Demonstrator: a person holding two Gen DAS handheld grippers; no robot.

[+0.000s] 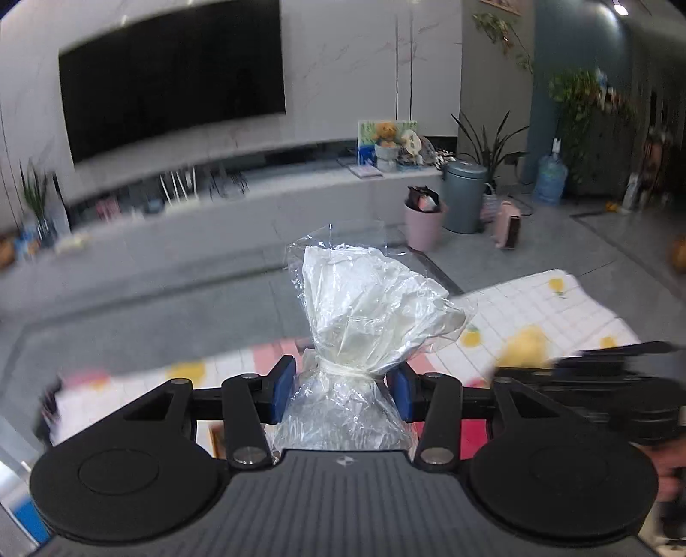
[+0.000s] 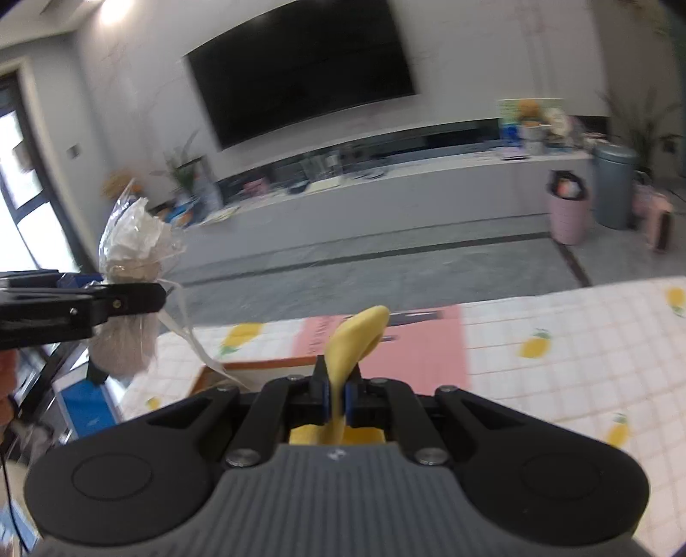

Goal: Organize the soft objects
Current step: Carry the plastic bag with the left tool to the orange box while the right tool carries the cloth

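So the clear plastic bag [image 1: 364, 317] is crinkly, stuffed with something white and tied off at the neck with a pale band, standing upright and held up off the tabletop. The yellow soft piece [image 2: 356, 338] is thin and floppy, pinched at its lower part, its rounded tip curling over.

The room is bright with soft, even light. A ceiling lamp [image 2: 112, 10] glows white in the top left of the right wrist view, and a window [image 2: 25, 205] at the left edge is washed out. The clear plastic bag [image 1: 364, 308] shines with small white glints. The big TV screen [image 1: 171, 81] looks dull black. Both pictures are smeared, most at the sides, where the shelf and plants look fuzzy. Straight lines bend near the edges, and the corners go dark.
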